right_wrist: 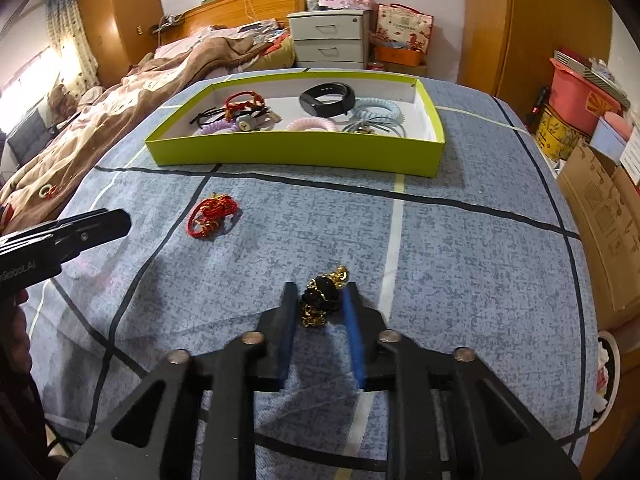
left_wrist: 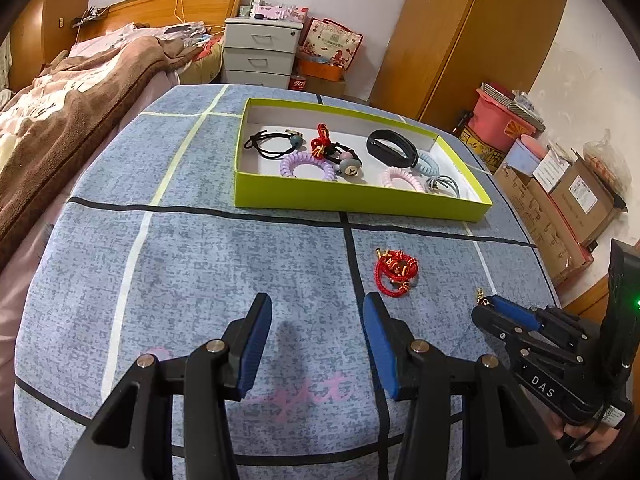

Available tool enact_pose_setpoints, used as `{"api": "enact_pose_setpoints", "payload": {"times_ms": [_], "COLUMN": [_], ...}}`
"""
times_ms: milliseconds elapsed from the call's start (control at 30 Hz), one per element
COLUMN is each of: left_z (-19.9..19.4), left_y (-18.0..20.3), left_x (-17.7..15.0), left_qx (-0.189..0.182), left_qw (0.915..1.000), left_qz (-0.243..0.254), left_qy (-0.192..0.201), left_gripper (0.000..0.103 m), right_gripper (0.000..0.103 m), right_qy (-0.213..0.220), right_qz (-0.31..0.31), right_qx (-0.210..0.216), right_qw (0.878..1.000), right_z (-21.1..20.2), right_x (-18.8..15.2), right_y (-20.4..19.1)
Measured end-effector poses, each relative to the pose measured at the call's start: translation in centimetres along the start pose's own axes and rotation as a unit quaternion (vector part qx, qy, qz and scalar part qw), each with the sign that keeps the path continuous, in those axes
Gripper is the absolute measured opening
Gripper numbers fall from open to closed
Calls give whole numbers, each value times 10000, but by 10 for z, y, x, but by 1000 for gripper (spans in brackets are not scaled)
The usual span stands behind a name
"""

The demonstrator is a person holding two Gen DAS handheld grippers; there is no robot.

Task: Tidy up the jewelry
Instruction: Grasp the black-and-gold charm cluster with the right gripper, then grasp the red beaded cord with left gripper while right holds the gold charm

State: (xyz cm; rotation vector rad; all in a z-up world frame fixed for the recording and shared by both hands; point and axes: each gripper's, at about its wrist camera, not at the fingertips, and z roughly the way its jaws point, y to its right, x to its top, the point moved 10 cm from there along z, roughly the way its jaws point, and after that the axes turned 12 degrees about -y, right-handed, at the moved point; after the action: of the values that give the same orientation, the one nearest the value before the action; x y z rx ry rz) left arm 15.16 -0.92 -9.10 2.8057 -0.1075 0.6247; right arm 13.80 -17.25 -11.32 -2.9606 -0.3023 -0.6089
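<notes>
A black and gold bracelet lies bunched on the blue checked cloth, and my right gripper is shut on it, one pad against each side. Seen from the left wrist, the right gripper shows a gold bit poking out at its tip. A red cord bracelet lies loose on the cloth. My left gripper hovers open and empty, just left of and nearer than the red bracelet. Behind stands a lime-green box holding hair ties, coil bands and a black wristband.
A bed with a brown blanket borders the cloth on the left. White drawers and a red bag stand behind it. Cardboard boxes and a pink bucket line the right side, by a wooden wardrobe.
</notes>
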Motion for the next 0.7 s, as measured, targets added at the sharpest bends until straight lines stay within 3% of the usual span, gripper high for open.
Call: {"api": "enact_pose_setpoints", "payload": {"times_ms": [567, 700], "left_z": [23, 34], "left_y": [48, 59], "left_x": [13, 17], "left_qx": [-248, -120], "left_qw": [9985, 9978], "left_qz": [456, 605], "left_qy": [-194, -260], "left_gripper": [51, 51], "right_gripper": [18, 18], "right_qy": [264, 296], "right_qz": [281, 318], "right_qx": [247, 286], "right_qw": [9990, 9986], "right_z": [-16, -18], "right_x": [10, 12], "right_y": [17, 20]}}
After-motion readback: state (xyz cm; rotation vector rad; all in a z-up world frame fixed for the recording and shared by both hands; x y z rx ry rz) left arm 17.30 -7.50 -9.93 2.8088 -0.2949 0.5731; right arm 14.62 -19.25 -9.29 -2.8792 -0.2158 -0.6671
